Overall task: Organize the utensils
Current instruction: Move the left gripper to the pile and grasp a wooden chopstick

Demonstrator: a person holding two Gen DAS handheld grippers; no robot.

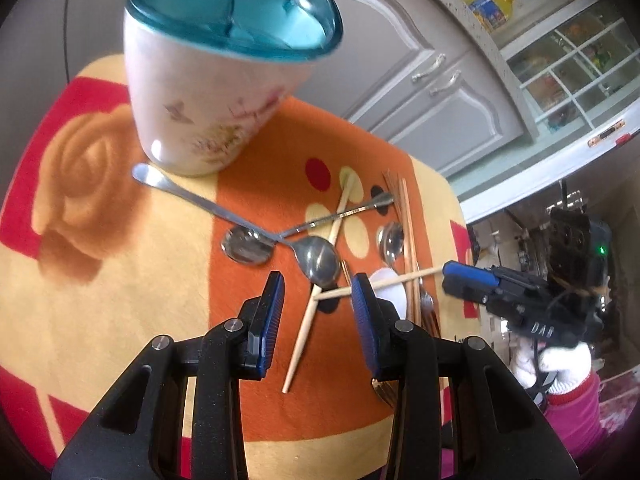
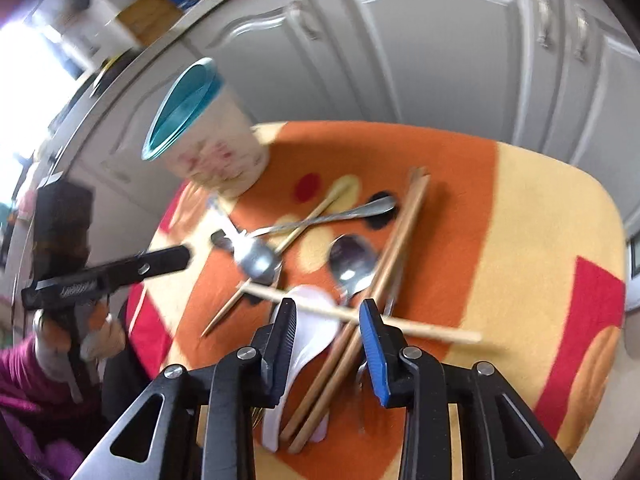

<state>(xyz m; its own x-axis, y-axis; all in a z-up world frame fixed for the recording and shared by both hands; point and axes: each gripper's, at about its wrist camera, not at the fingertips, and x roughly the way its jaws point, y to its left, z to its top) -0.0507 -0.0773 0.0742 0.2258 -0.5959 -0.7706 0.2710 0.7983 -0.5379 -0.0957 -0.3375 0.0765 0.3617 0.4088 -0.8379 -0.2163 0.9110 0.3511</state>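
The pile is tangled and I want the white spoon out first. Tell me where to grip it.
Grip the white spoon by its handle, at the near end, coming from above. Two brown chopsticks lie along its right edge and a pale chopstick crosses its bowl, so the handle's left side looks freest.

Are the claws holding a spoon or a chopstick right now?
No, nothing is held. The left claw and the right claw both hang open above the pile of spoons and chopsticks, with no pad pressing on anything.
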